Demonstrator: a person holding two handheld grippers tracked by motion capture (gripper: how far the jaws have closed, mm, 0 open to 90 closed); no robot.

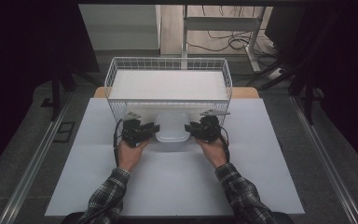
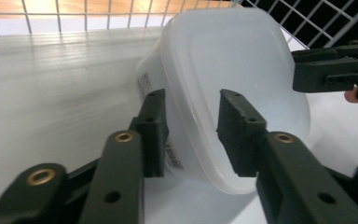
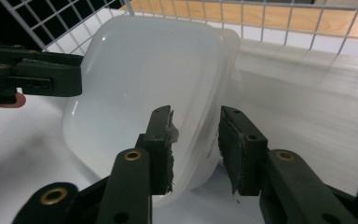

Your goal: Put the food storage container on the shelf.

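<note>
Spanning most of the high view, the desk (image 1: 261,177) carried a white sheet, matte and smooth. At its far edge stood a white wire basket (image 1: 168,65), an open rectangular grid with a flat white liner inside. Just in front of the basket's near wall lay a translucent plastic container (image 1: 172,127), a rounded rectangle with a milky, glossy surface and a printed label on one side wall. It sat between the two grippers, its long axis running roughly toward the basket. The left gripper (image 2: 191,130) had its jaws spread around the container's left rim, one jaw inside and one outside, with a gap visible. The right gripper (image 3: 196,144) mirrored it on the right rim, likewise spread, not yet pinching. Both hands seemed equally near; a two-sided lift into the basket looked likely.
</note>
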